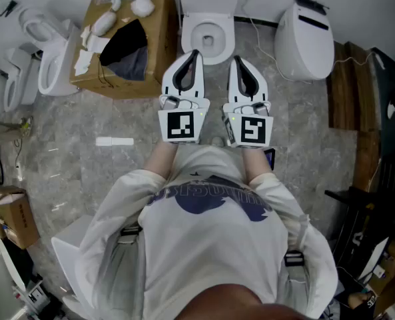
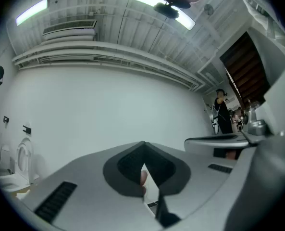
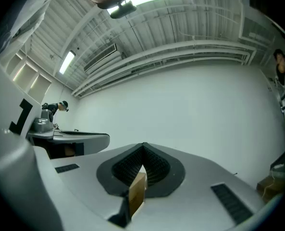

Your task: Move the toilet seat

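Observation:
A white toilet [image 1: 208, 31] stands against the far wall with its bowl uncovered; I cannot tell how its seat lies. In the head view my left gripper [image 1: 195, 54] and right gripper [image 1: 236, 61] are held side by side at chest height, tips just short of the bowl's near rim. Both are shut with nothing between the jaws. The left gripper view shows its shut jaws [image 2: 143, 143] against a bare white wall. In the right gripper view the jaws [image 3: 143, 146] also meet, facing the same wall and ceiling lights. No toilet appears in either gripper view.
A second white toilet [image 1: 305, 37] with its lid down stands to the right. An open cardboard box [image 1: 125, 40] with white parts sits left of the bowl, with more toilets [image 1: 49, 60] beyond it. Dark wooden boards [image 1: 347, 85] line the right side. The floor is grey stone.

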### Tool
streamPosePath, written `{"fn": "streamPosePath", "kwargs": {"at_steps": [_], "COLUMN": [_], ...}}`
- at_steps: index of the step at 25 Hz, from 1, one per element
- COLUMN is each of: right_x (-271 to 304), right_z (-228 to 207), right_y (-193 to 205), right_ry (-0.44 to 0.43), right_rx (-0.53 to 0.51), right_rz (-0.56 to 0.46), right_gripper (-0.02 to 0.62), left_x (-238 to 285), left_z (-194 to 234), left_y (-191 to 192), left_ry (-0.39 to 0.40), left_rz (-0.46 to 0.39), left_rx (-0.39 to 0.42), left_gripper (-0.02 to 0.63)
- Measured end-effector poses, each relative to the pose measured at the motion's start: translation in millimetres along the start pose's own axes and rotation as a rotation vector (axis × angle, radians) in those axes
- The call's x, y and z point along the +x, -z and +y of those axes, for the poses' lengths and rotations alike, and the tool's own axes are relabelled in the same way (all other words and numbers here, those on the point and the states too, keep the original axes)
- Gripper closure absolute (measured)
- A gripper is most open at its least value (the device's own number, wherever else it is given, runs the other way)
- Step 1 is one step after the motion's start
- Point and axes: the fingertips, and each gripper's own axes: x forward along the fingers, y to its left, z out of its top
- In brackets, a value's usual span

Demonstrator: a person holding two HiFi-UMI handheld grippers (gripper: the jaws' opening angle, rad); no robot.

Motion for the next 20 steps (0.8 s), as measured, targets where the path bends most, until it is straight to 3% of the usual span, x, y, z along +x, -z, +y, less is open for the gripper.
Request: {"fn": "streamPosePath", "kwargs": {"at_steps": [15, 20], "right_x": [-5.8, -11.5], "right_z": [-0.6, -5.7], "right_y": [-0.3, 0.7], "right_ry": [-0.007, -0.023], "right_rx": [0.018, 0.02], "right_rz": [-0.007, -0.008], "right_gripper": [0.588, 0.586], "left_x": [-5.8, -7.0], "left_z": [-1.4, -4.3], "left_y": [3.4, 3.6], "left_ry": [-0.013, -0.01], "left_rz": [0.018, 0.017], "left_rx": [0.016, -0.042], "left_gripper": [0.609, 0.609]}}
